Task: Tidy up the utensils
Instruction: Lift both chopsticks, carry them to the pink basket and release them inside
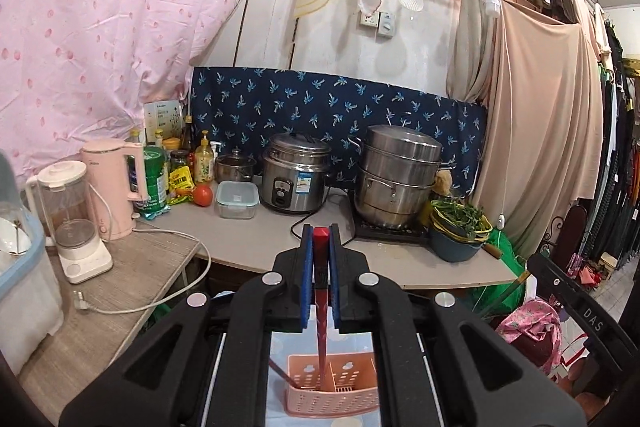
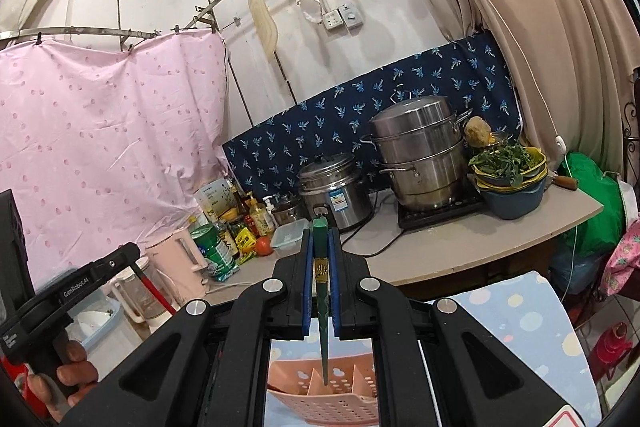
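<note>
L gripper (image 1: 321,239) has its jaws clamped on a red chopstick (image 1: 321,291), R gripper (image 2: 321,239) on a green chopstick (image 2: 322,311); both hang tip-down over the pink caddy (image 1: 334,393), prob. so they drop straight into a slot; caddy sits on a dotted cloth, not the tabletop (image 1: 256,243); only R view shows the L hand (image 2: 66,375); only L view shows another stick already in the caddy.

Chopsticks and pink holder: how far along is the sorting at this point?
Done: one dark stick already leans in the pink holder.

In hand: the left gripper is shut on a red chopstick, the right gripper on a green chopstick. Both tips hang over the holder's compartments.

Left: neither is released yet. Whether more utensils wait elsewhere cannot be seen.
</note>
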Demonstrator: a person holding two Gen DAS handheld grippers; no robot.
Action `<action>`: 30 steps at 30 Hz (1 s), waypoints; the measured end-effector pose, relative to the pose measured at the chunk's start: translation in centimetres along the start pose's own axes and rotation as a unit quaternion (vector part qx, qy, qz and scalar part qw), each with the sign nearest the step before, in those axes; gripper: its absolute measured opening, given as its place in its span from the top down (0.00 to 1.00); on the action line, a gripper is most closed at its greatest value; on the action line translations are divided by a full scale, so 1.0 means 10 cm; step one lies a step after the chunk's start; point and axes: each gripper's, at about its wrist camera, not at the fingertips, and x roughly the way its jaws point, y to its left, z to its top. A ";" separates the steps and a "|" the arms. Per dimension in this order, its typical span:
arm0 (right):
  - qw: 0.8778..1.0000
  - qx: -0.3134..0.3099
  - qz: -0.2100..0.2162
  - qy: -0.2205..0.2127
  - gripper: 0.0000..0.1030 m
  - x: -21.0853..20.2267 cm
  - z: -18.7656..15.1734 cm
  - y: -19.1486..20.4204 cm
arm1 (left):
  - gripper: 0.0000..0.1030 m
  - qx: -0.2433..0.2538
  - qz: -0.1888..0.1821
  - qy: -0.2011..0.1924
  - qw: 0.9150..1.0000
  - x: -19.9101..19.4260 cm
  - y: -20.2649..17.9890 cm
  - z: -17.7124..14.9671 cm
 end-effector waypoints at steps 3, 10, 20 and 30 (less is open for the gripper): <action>1.000 -0.001 -0.004 0.017 0.93 0.20 -0.10 -0.03 | 0.93 -0.003 0.006 0.019 1.000 0.22 0.02 -0.14; 0.998 -0.006 -0.008 0.065 0.93 0.56 -0.47 -0.12 | 0.93 -0.004 0.013 0.045 0.999 0.54 0.08 -0.41; 0.995 -0.010 -0.012 0.103 0.93 0.74 -0.78 -0.17 | 0.93 -0.006 0.018 0.075 0.997 0.78 0.16 -0.63; 0.994 -0.013 -0.022 0.102 0.73 0.67 -0.85 -0.20 | 0.57 -0.006 0.033 0.068 0.997 0.70 0.20 -0.72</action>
